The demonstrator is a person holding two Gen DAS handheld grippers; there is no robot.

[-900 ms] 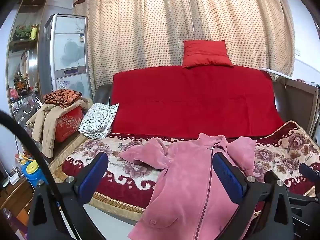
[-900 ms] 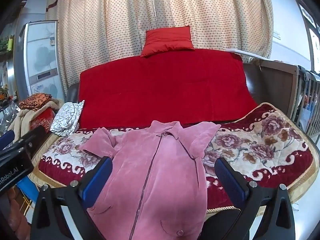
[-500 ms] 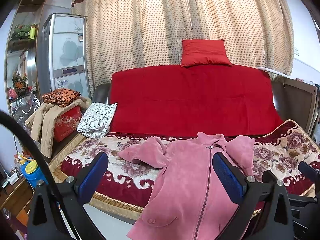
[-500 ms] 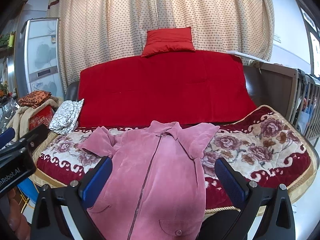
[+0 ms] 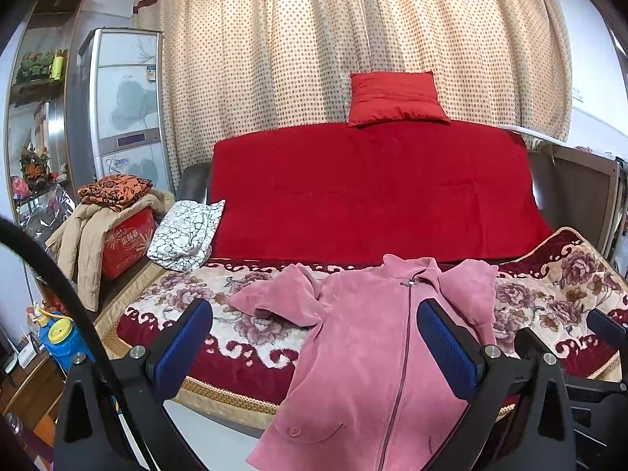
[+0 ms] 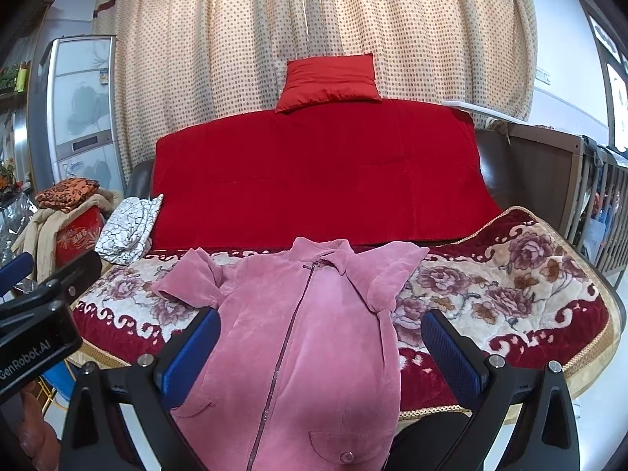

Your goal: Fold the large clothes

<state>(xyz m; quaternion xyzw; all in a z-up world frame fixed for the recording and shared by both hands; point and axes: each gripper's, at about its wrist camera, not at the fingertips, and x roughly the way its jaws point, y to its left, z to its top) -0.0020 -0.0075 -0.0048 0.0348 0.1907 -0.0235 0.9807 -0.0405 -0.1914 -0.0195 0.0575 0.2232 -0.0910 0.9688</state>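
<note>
Little has moved since the earlier frames: both views have drifted slightly, and the jacket lies as before.

Left gripper (image 5: pixel 314 343): jaws spread wide, blue pads (image 5: pixel 182 343) holding nothing, hovering short of the sofa's front edge.

Right gripper (image 6: pixel 322 347): jaws likewise spread wide, nothing between its pads (image 6: pixel 451 353), aimed at the jacket's middle; the left gripper's body shows at this view's left edge.

Jacket (image 5: pixel 376 357) (image 6: pixel 310 337): pink, zipped up the front, lying face up on the sofa seat, collar toward the backrest, hem hanging over the front edge. Both sleeves are folded in at the shoulders, one bunched out to the left. A button shows on each lower pocket.

Seat cover (image 5: pixel 557 298) (image 6: pixel 490 298): cream and dark red, rose pattern, gold trim along the front.

Throw (image 5: pixel 373 192) (image 6: pixel 314 176): plain red, draped over the backrest.

White patterned cushion (image 5: pixel 184 233) (image 6: pixel 129 229): leaning at the sofa's left end.

Red box (image 5: pixel 125 239): left of the sofa, beige coat and orange cloth piled on top.

Pillow (image 5: pixel 394 98) (image 6: pixel 329 82): red, resting on top of the backrest.

Curtain (image 5: pixel 274 47) (image 6: pixel 219 39): cream with dots, behind the sofa.

Cabinet (image 5: pixel 125 102): tall, pale, left of the curtain.
</note>
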